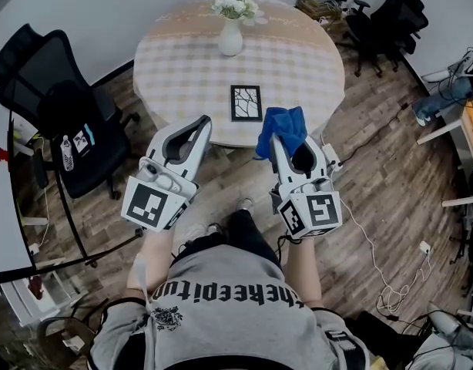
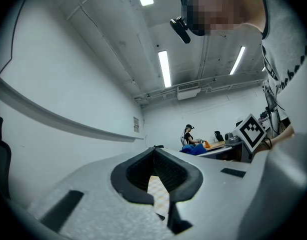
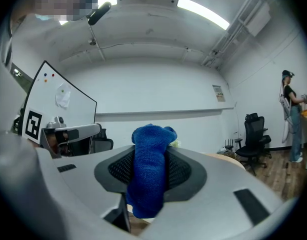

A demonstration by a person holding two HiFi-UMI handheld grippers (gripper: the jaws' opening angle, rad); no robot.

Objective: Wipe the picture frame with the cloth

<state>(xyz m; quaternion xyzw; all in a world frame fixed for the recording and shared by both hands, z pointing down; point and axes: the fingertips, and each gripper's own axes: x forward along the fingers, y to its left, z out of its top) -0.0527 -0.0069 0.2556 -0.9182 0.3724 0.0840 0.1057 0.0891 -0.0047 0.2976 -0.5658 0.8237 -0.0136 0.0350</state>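
Observation:
A small black picture frame (image 1: 246,102) lies flat near the front edge of the round table (image 1: 175,60). My right gripper (image 1: 280,140) is shut on a blue cloth (image 1: 283,129), held up in front of the table edge, just right of the frame. In the right gripper view the blue cloth (image 3: 149,169) bulges between the jaws. My left gripper (image 1: 201,124) hangs at the table's front edge, left of the frame, tips together with nothing between them; in the left gripper view the pads (image 2: 169,171) meet at the tip.
A white vase of flowers (image 1: 232,23) stands at the table's far side. A black office chair (image 1: 63,106) is to the left, more chairs (image 1: 383,21) at the back right. Cables (image 1: 375,245) trail over the wooden floor.

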